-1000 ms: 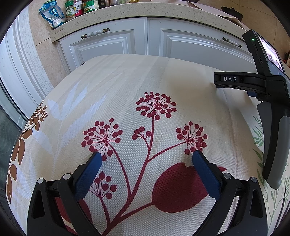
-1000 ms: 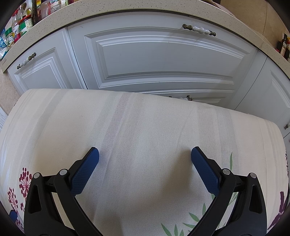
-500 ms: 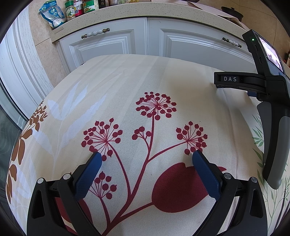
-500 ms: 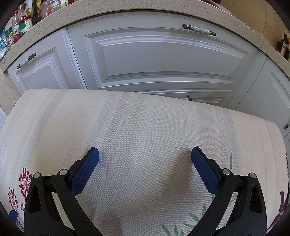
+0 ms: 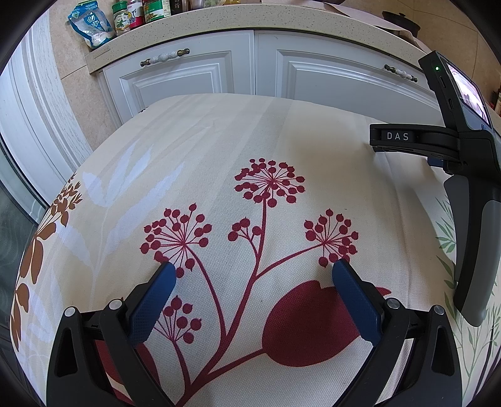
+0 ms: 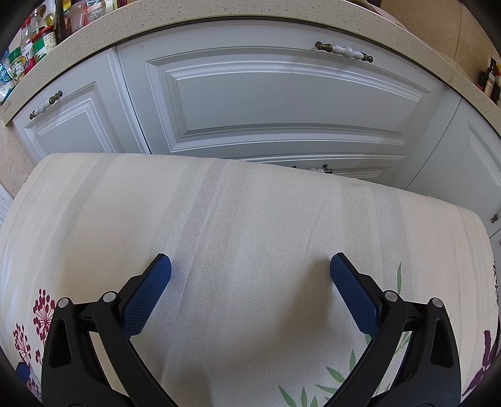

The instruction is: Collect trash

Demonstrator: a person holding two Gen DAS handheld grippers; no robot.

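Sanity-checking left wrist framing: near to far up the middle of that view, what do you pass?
Left gripper, open → red tulip print → red berry-cluster print → far edge of the tablecloth → white cabinet doors → speckled countertop.

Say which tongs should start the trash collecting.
Neither is better placed: left tongs and right tongs are both open and empty over the tablecloth, and no trash shows in either view.
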